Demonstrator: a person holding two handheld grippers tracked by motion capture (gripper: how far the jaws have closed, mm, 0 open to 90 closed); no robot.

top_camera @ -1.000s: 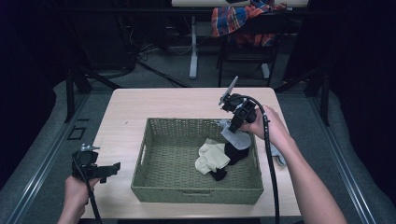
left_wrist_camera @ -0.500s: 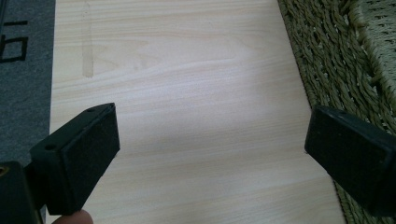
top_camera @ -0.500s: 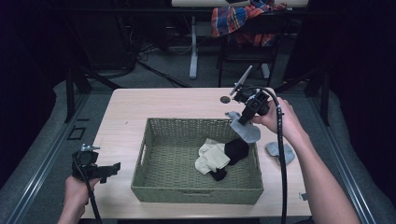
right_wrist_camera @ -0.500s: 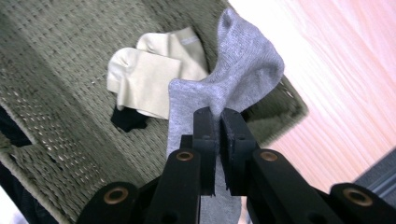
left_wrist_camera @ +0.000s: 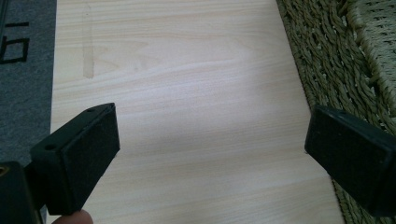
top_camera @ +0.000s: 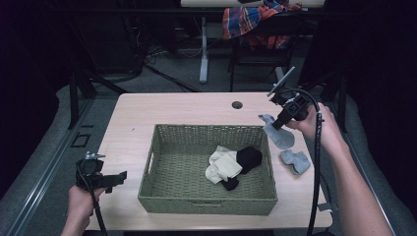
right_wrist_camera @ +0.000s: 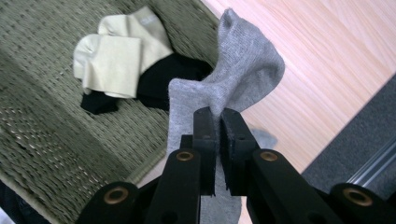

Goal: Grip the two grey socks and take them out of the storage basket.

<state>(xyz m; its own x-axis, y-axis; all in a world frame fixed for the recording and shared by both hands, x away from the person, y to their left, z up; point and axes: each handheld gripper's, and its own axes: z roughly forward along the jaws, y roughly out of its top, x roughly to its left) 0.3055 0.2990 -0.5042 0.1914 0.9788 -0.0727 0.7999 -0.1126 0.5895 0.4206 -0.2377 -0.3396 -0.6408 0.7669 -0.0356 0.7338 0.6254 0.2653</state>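
Grey sock [right_wrist_camera: 233, 79] hanging lengthwise, folded, from clenched right tool [right_wrist_camera: 218, 122], left tool [left_wrist_camera: 210, 149] released

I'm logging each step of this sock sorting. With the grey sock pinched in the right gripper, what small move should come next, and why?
Probably carry the held grey sock a little further right and lower it beside the other grey sock lying on the table. The right gripper is shut on it and already outside the basket, where cream socks and black socks remain, so pairing the greys looks likely.
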